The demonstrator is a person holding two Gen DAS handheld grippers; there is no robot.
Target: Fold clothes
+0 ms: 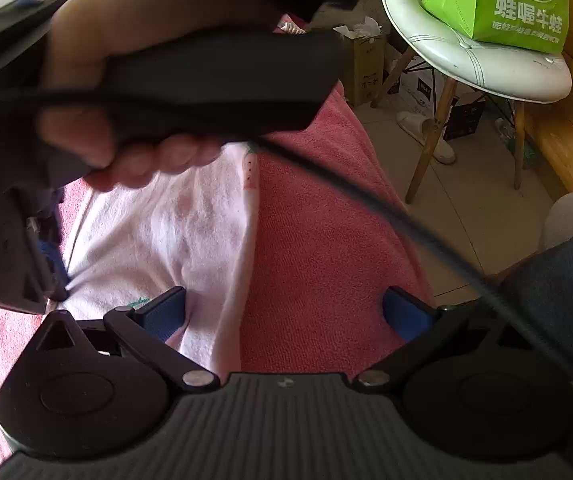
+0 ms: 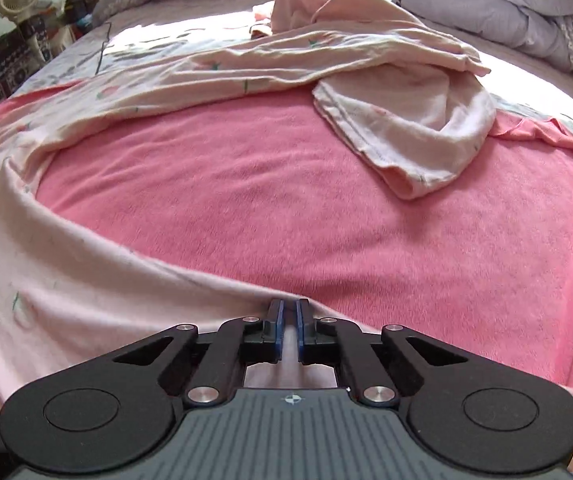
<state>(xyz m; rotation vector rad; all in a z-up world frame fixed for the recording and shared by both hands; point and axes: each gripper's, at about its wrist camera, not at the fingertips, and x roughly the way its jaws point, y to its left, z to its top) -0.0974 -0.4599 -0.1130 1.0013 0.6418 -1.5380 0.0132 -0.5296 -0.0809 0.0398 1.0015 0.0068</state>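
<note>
The pale pink garment (image 2: 86,280) lies on the red towel (image 2: 286,200) on the bed. The right gripper (image 2: 289,330) has its jaws closed on the near edge. The left gripper (image 1: 286,312) hangs open right above the cloth, maybe touching it.

pink blanket (image 2: 286,208) mid-bed open; garment (image 2: 406,120) crowds edges
</note>
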